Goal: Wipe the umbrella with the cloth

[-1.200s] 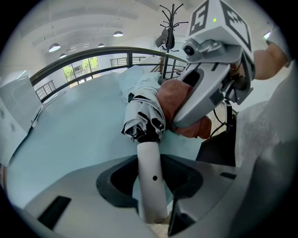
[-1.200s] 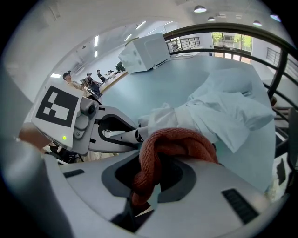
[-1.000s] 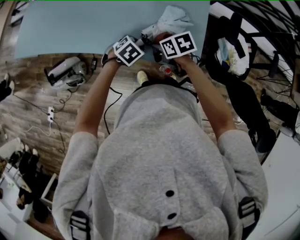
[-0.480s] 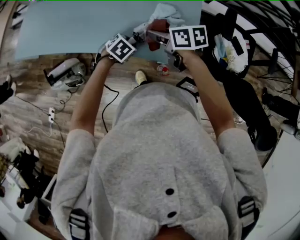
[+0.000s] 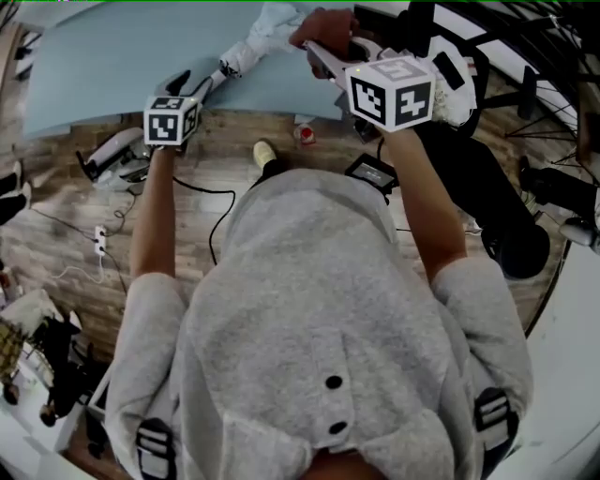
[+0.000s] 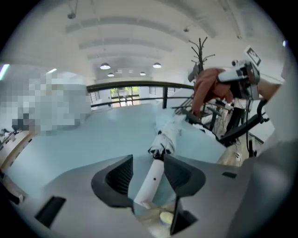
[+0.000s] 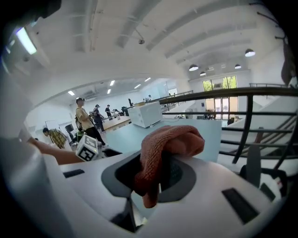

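Note:
The white folded umbrella [image 5: 255, 45] lies on the light blue table [image 5: 103, 56]. In the left gripper view its canopy [image 6: 170, 132] points away and its white handle [image 6: 150, 182] runs back between my jaws. My left gripper [image 5: 199, 89] [image 6: 148, 163] is open; its jaws have just been opening, and the pads stand off the handle. My right gripper [image 5: 323, 52] [image 7: 156, 172] is shut on a red-brown cloth [image 7: 170, 144] [image 5: 322, 23], held up beyond the umbrella's far end. That cloth [image 6: 209, 88] also shows at upper right in the left gripper view.
Under the table's near edge is wooden floor with cables, a power strip [image 5: 100, 225] and a grey device [image 5: 117, 150]. Black stands and a railing [image 5: 487, 56] crowd the right side. A coat rack [image 6: 201, 46] stands behind the table. People [image 7: 86, 118] stand far off.
The two grippers were close together at the umbrella; now they are apart. The left has drawn back to the left along the handle. The right has lifted the cloth up and to the right.

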The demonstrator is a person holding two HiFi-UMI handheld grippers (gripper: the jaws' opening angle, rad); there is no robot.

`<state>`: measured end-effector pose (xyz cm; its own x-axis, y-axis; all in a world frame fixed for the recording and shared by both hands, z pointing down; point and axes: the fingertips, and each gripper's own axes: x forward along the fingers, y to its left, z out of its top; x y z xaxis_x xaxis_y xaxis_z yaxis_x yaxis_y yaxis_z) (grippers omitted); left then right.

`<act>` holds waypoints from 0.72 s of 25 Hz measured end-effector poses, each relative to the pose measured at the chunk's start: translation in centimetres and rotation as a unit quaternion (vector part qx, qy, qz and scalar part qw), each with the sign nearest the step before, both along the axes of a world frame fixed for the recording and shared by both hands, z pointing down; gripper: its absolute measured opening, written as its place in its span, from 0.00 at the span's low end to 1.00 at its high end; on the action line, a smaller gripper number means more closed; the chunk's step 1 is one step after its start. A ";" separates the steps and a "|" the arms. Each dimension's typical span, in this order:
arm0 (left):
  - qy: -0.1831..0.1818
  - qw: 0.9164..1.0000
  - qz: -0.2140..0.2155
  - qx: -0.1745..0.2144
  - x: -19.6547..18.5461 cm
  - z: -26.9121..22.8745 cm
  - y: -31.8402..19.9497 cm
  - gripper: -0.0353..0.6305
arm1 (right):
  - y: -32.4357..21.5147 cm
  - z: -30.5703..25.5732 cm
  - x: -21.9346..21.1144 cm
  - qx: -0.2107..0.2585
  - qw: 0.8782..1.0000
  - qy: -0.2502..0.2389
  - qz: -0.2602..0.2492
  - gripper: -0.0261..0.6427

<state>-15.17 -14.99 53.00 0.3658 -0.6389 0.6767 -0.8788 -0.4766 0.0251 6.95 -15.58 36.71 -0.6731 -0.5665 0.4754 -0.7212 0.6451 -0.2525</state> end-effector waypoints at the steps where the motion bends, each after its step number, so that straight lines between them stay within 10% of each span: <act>1: 0.013 0.999 -0.015 0.028 0.3 -2.1 0.4 0.37 | 0.6 -0.7 1.2 0.019 1.000 0.012 0.005 0.16; 5: 0.062 0.985 -0.065 0.145 3.7 -11.3 4.3 0.34 | 3.2 -3.1 5.2 0.080 0.996 0.040 0.028 0.16; 8: 0.079 0.970 -0.121 0.197 6.0 -16.3 7.7 0.09 | 5.0 -4.4 7.9 0.101 0.993 0.039 0.049 0.16; 18: 0.102 0.950 -0.150 0.253 12.7 -21.9 14.9 0.08 | 11.3 -4.9 13.6 0.106 0.992 0.012 0.072 0.16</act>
<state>-2.51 -0.09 31.11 0.2062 -0.9602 0.1885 -0.9785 -0.2014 0.0443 20.52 -4.28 31.78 -0.5675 -0.7452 0.3502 -0.8141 0.5715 -0.1033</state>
